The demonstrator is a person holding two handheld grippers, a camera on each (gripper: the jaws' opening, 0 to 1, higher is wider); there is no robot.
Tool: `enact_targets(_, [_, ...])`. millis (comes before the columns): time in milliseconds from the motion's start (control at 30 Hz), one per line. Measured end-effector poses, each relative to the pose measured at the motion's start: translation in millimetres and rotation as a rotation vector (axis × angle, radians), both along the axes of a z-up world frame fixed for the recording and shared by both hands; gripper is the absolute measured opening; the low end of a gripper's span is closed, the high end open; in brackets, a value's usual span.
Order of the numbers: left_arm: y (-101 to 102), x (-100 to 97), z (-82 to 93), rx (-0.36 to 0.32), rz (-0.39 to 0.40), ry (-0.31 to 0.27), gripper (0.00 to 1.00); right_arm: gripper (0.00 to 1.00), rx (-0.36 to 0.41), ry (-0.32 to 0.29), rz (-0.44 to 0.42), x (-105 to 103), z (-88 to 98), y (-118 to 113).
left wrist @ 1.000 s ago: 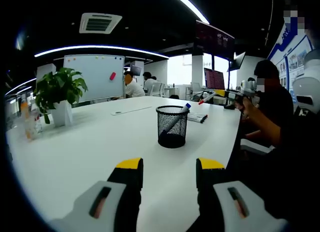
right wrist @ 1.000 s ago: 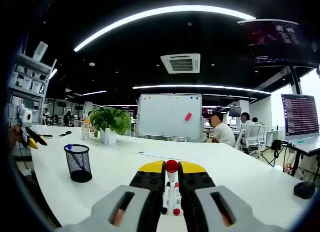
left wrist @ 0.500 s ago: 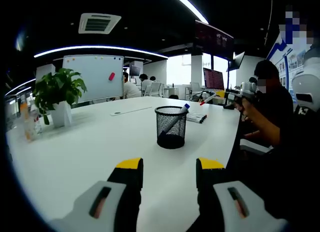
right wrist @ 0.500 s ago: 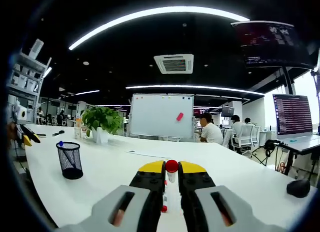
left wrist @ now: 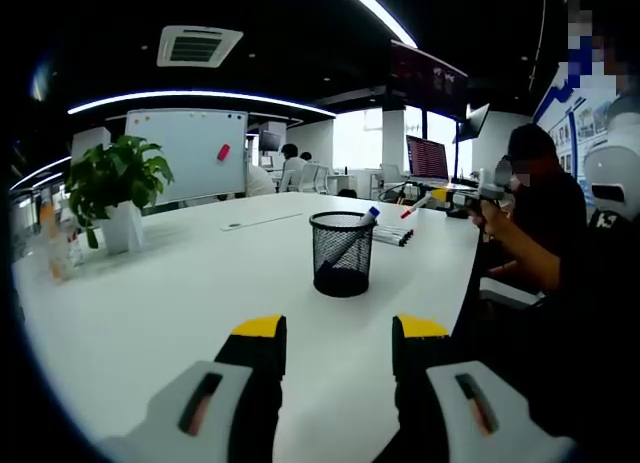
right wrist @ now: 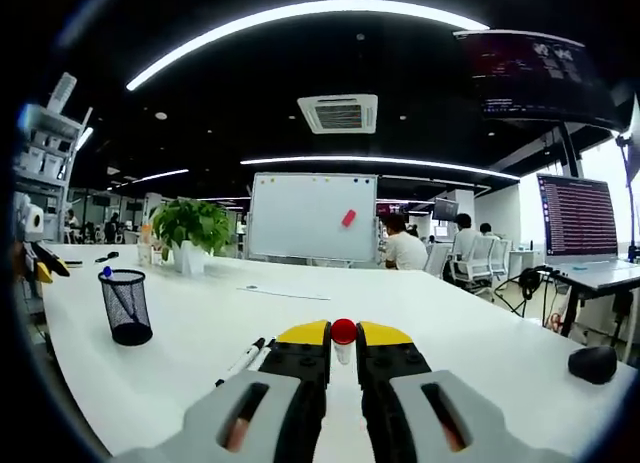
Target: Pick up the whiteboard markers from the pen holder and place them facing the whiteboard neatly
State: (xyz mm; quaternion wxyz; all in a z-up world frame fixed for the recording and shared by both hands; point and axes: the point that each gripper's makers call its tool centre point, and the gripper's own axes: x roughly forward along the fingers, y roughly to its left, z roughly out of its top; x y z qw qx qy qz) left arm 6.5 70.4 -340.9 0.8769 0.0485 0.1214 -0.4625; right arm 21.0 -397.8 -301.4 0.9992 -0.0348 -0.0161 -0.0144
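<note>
Open tabletop ahead, few things in my way

Past my left gripper (left wrist: 338,345), bare white table (left wrist: 150,303) runs to the mesh pen holder (left wrist: 342,253), standing alone mid-table; the potted plant (left wrist: 118,188) sits well off to one side. Beside my right gripper (right wrist: 343,345), markers (right wrist: 243,359) lie on the table, and open surface stretches toward the whiteboard (right wrist: 311,216).

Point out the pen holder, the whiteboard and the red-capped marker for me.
pen holder (left wrist: 341,255), left gripper view, mesh side wall
whiteboard (right wrist: 305,215), right gripper view, middle of the white face
red-capped marker (right wrist: 343,332), right gripper view, red cap
</note>
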Motion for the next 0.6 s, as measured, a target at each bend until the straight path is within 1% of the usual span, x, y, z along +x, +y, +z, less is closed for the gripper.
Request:
enact_targets(200, [1,0.2,0.0,-0.001,0.003,0.0,0.44,0.13,0.012,0.026,-0.004,2,-9.1,-1])
enact_targets(333, [1,0.2,-0.9,0.0,0.003,0.001,0.44,0.13,0.001,0.05,0.001,6,-14.2,1])
enact_targets(433, [0,0.0,-2.1,-0.002,0.001,0.005,0.44,0.13,-0.009,0.055,0.001,9,-14.7,0])
enact_targets(600, [0,0.1,-3.6,0.0,-0.001,0.008,0.44,0.13,-0.009,0.077,0.021,21,-16.0,3])
